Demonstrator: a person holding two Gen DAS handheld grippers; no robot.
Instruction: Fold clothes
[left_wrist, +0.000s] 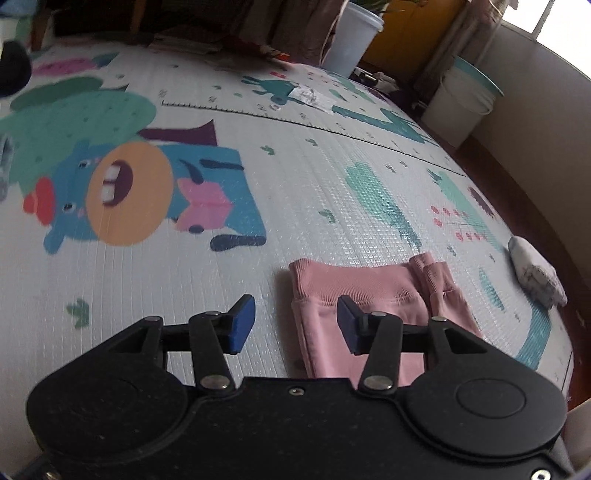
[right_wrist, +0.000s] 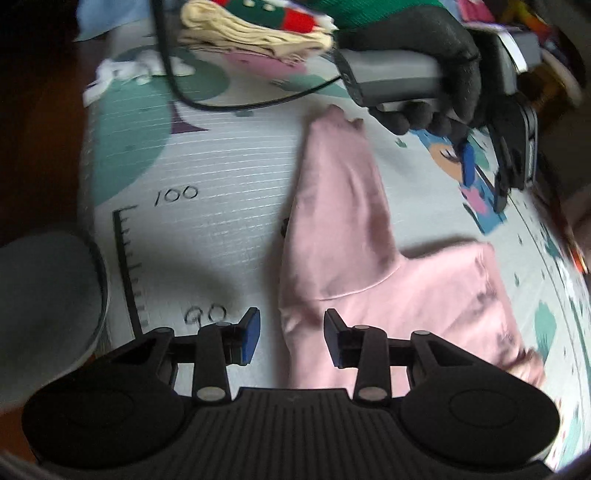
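Right wrist: pink garment (right_wrist: 369, 258) just beyond gripper (right_wrist: 291, 334) (jaws apart)

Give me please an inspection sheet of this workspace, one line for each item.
Surface: cartoon play mat on the floor.
Job's things: pink garment, partly folded, flat on the mat.
Clutter: stack of clothes; white cloth; grey bundle.
Grippers: left gripper open, nothing between its fingers; right gripper open over the garment's edge, not gripping.
Cables: black cable running to the left gripper's handle.
Surroundings: white buckets, curtains, window.
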